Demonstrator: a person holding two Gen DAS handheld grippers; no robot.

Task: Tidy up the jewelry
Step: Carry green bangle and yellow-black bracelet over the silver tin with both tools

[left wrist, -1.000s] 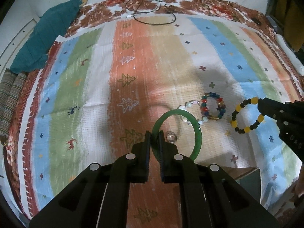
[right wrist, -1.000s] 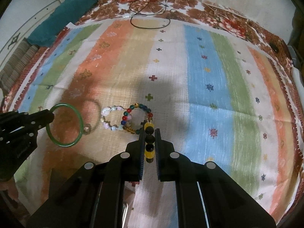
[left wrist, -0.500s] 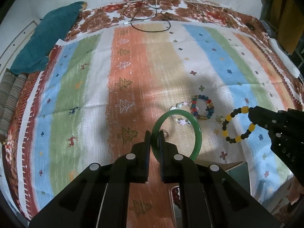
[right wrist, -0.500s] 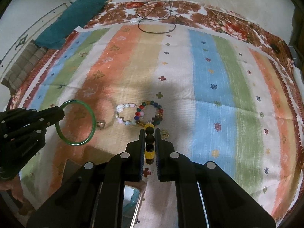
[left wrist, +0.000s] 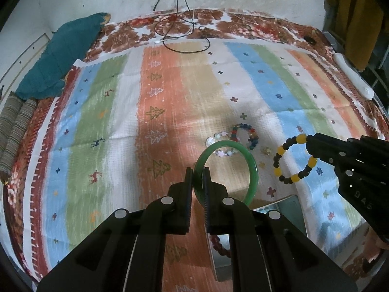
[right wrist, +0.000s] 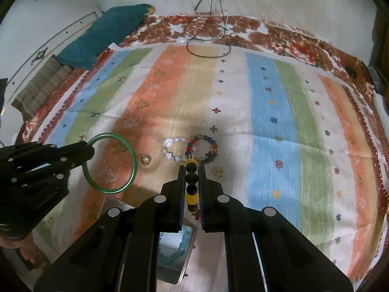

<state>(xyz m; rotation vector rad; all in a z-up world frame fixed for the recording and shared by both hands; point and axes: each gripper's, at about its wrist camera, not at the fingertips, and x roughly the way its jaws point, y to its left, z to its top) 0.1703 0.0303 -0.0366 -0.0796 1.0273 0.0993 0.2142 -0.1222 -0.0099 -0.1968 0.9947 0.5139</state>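
We see the left gripper [left wrist: 198, 177] pinched tight on the rim of a green bangle [left wrist: 252, 170]. The bangle hangs in the air in front of the gripper, above the striped cloth [left wrist: 170, 92]. The right gripper [right wrist: 192, 180] is squeezed on a yellow and black bead bracelet [right wrist: 191, 177]. From the left camera, the bead bracelet [left wrist: 295, 158] hangs off the tip of the right gripper [left wrist: 310, 143], a bit to the right of the bangle.

On the cloth, just past both grippers, lie a pale bead bracelet [right wrist: 171, 150] and a colorful bead bracelet [right wrist: 204, 149], touching each other. A small ring [right wrist: 145, 159] sits to their left, between them and the bangle [right wrist: 110, 163]. A tiny gold trinket [right wrist: 219, 171] sits near the right gripper, on its right.

Right under the grippers is an open box [right wrist: 175, 258] with a light blue bracelet [right wrist: 183, 243] inside. In the left camera we also see a dark red bead string [left wrist: 220, 245] in it.

Far away are a teal cloth [left wrist: 60, 53] and black wires [left wrist: 184, 36].
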